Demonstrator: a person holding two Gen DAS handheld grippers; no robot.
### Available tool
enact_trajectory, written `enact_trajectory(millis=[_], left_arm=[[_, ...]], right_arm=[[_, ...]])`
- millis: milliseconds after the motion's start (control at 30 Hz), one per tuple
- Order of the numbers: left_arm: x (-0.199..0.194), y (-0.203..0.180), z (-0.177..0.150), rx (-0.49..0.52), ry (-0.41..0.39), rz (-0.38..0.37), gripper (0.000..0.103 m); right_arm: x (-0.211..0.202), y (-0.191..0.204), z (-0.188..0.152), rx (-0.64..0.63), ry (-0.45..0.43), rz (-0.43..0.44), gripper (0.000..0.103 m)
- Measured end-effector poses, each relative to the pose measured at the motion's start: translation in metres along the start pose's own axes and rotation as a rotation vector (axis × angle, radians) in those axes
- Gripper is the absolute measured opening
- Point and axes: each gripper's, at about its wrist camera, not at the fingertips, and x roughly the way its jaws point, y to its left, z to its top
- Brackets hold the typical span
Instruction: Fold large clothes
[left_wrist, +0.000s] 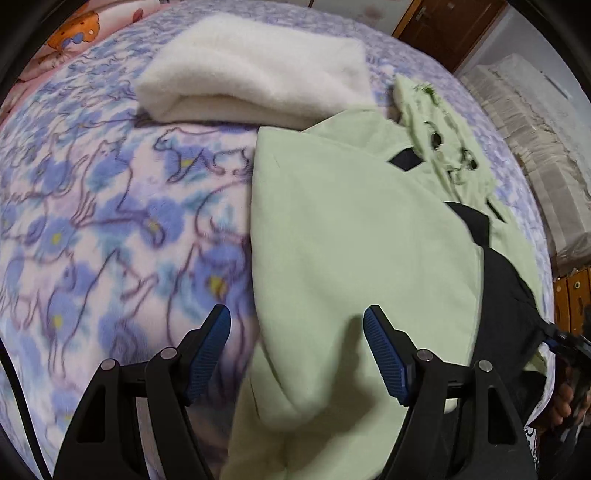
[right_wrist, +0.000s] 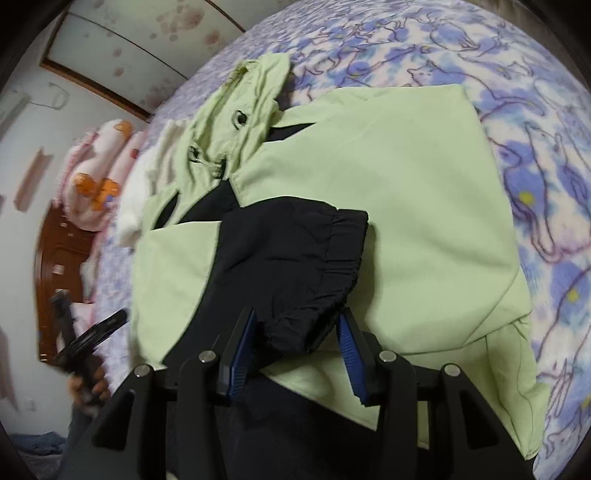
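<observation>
A light green jacket (left_wrist: 354, 236) (right_wrist: 406, 177) lies on the bed, its hood (left_wrist: 439, 122) (right_wrist: 236, 122) crumpled at the far end. Its black sleeve (right_wrist: 280, 251) is folded across the green body, cuff toward me. My left gripper (left_wrist: 297, 314) is open above the jacket's left edge, nothing between its blue pads (left_wrist: 210, 350). My right gripper (right_wrist: 297, 317) stands open with the black cuff (right_wrist: 306, 325) lying between its jaws, the pads not pressing it. The other gripper shows at each view's edge: the right (left_wrist: 569, 343), the left (right_wrist: 81, 332), each in a hand.
The bed cover (left_wrist: 92, 221) (right_wrist: 546, 155) is purple and blue with an animal print. A folded white fluffy blanket (left_wrist: 255, 74) lies beyond the jacket. Pink pillows (right_wrist: 96, 177), a wooden headboard (right_wrist: 55, 258) and a wooden door (left_wrist: 447, 26) border the bed.
</observation>
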Motion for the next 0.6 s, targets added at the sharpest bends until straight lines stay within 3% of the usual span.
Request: enact_trajectory(millis=[133, 267, 433, 467, 500, 567, 600], left_arm=[[0.025, 0.005, 0.015, -0.007, 0.039, 0.005, 0.073], [0.034, 0.007, 0.023, -0.003, 0.029, -0.016, 0.073], [0.04, 0.006, 0.03, -0.004, 0.016, -0.044, 0.07], [0.039, 0.006, 0.031, 0.001, 0.003, -0.051, 0.056], [0.036, 0.005, 0.032, 0.007, -0.007, -0.06, 0.03], [0.032, 0.003, 0.033, 0.017, -0.018, -0.041, 0.007], [0.028, 0.001, 0.035, 0.027, -0.035, -0.025, 0.005]], right_arm=[[-0.008, -0.015, 0.003, 0.047, -0.029, 0.056, 0.046], [0.002, -0.026, 0.013, 0.076, -0.017, 0.035, 0.046], [0.042, -0.029, 0.033, 0.072, 0.039, -0.028, 0.046], [0.049, -0.029, 0.035, 0.074, 0.043, -0.034, 0.046], [0.053, -0.027, 0.037, 0.074, 0.037, -0.04, 0.047], [0.057, -0.019, 0.038, 0.045, 0.01, -0.065, 0.045], [0.058, -0.009, 0.038, -0.007, -0.004, -0.119, 0.031]])
